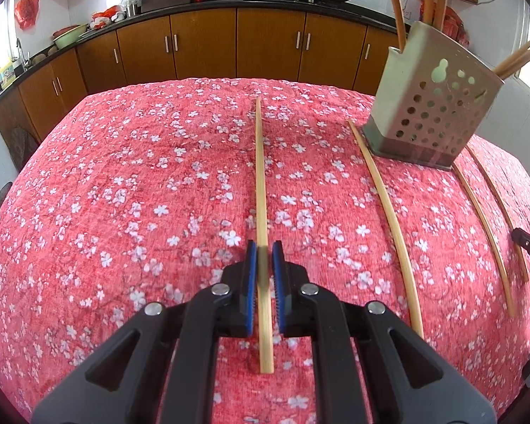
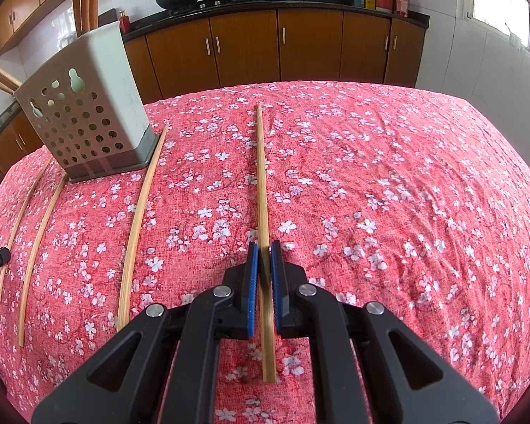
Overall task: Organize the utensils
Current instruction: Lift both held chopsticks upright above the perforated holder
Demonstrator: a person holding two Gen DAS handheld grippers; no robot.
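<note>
Each hand is mid-pickup; the left claw (image 1: 264, 265) straddles a chopstick (image 1: 261, 190) lying on the floral-clothed surface (image 1: 123, 194), its blue pads nearly touching it, while the right claw (image 2: 264, 265) is pinched on another chopstick (image 2: 263, 190), whether firmly I cannot tell; three more chopsticks (image 1: 388, 212) lie loose between them, beside the perforated utensil holder (image 1: 431, 106); next, judging by the layout, each stick must be clamped, lifted, tipped upright and dropped into the holder.
</note>
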